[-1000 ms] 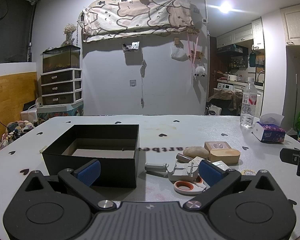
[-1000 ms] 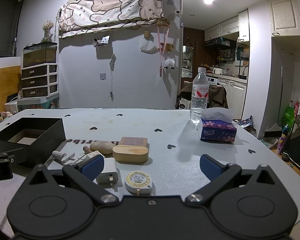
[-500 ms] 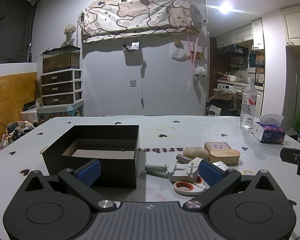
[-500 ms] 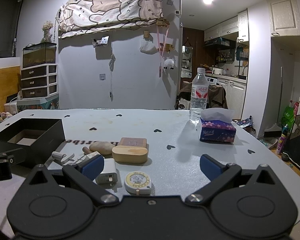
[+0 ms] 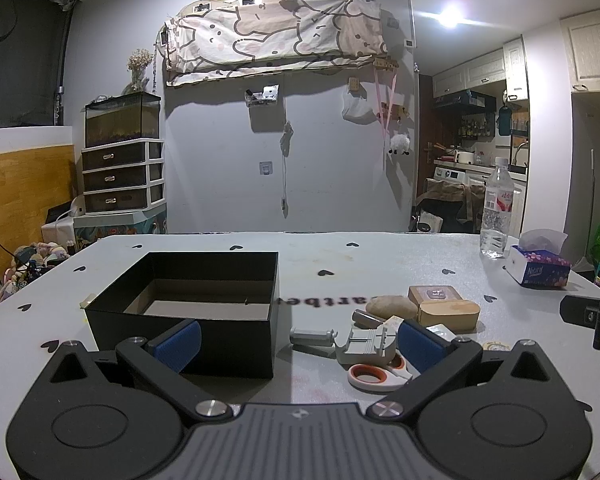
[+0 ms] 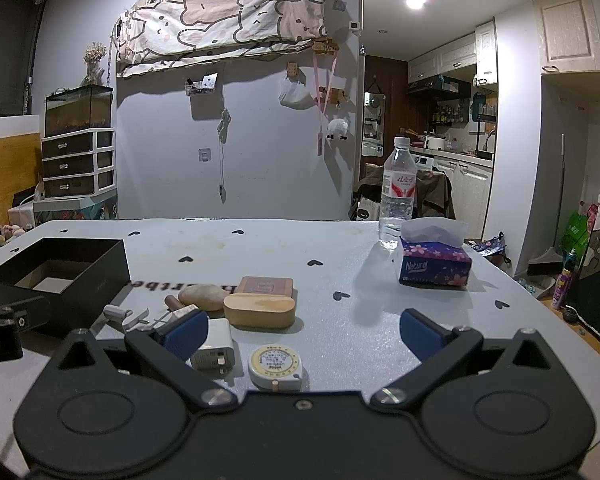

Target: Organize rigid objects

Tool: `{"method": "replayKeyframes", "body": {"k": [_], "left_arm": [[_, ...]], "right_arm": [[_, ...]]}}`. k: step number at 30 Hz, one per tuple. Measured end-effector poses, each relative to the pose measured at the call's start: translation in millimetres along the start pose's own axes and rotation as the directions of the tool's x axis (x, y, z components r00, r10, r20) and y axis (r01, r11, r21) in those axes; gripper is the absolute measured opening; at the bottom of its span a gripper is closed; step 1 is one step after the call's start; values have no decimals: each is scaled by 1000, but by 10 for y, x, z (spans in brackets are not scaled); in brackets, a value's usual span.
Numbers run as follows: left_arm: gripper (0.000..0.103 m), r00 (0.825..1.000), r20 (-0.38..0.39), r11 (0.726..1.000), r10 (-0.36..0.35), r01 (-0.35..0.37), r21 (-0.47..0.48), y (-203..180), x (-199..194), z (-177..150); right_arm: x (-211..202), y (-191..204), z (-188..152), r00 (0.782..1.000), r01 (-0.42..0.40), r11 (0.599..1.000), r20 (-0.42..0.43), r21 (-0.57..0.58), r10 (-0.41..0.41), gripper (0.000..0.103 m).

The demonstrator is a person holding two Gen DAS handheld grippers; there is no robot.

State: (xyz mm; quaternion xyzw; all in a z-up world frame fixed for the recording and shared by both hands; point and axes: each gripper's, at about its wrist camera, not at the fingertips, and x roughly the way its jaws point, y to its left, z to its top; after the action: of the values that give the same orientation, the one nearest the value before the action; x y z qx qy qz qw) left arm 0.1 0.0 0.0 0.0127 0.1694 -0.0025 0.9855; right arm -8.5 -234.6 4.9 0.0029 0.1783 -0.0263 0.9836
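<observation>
Left wrist view showed me nothing sorted yet: the box (image 5: pixel 204 300) sat empty on the desk (image 5: pixel 380 256), the scissors (image 5: pixel 376 374), stone (image 5: pixel 392 307) and tape measure (image 6: pixel 275 364) lay loose beside it, and both my left gripper (image 5: pixel 298 342) and right gripper (image 6: pixel 302 328) hung released, grasping nothing.

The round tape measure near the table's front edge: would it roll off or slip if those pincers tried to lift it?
The tape measure lies flat on its face, so it probably won't roll. Its smooth, curved rim might slip between the pads. It looks small and rigid, so it is likely light.
</observation>
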Motion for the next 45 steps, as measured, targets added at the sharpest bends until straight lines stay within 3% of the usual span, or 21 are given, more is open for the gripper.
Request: {"method": "replayKeyframes", "body": {"k": [33, 45], "left_arm": [[103, 1000, 3, 1000, 0, 0, 0, 1, -1, 2], [103, 996, 77, 999, 42, -40, -17, 299, 25, 169]], "right_arm": [[25, 27, -13, 1000, -9, 1000, 4, 1, 9, 103], [142, -62, 39, 1000, 19, 999, 3, 32, -19, 103]]}}
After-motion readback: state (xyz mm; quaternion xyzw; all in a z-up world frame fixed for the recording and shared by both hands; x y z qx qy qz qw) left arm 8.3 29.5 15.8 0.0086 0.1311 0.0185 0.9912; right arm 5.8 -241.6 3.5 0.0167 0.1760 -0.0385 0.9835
